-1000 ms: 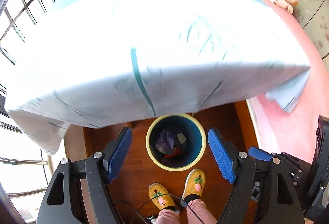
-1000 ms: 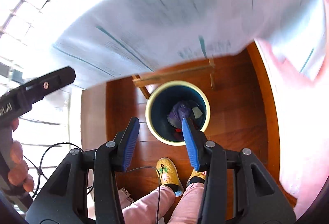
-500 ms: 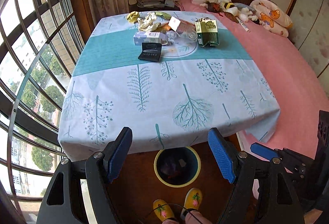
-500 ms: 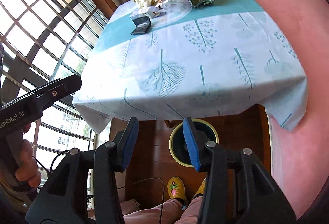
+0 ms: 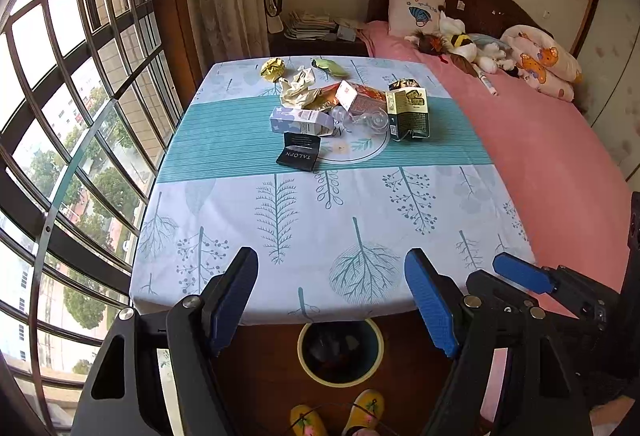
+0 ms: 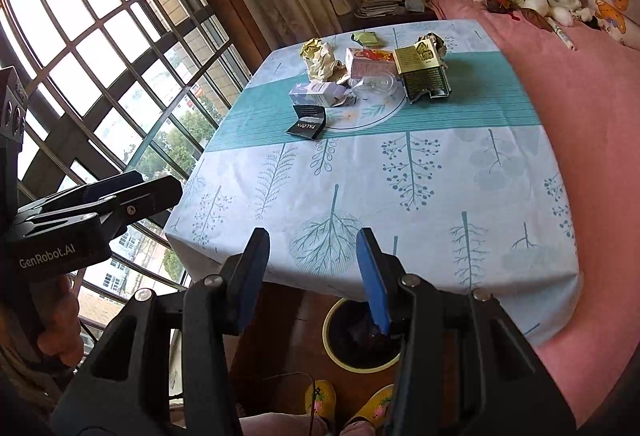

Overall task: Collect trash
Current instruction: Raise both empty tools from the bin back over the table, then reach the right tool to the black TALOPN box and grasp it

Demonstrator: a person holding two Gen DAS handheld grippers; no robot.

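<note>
Grippers, left (image 5: 330, 300) and right (image 6: 312, 276), both spread wide and empty, have risen from the yellow-rimmed blue bin (image 5: 340, 380) toward remaining litter: black flat carton (image 5: 298, 157) mid-table, far side.

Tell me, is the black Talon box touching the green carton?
Apart. The left wrist view shows bare tablecloth between the black box and the green carton.

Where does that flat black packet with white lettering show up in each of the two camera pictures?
Left wrist view: black packet lies just left of centre, upper half, on the teal stripe.
Right wrist view: black packet sits left of centre, at the stripe's near edge.
Shared landmark: the pale purple carton lies just behind it.
</note>
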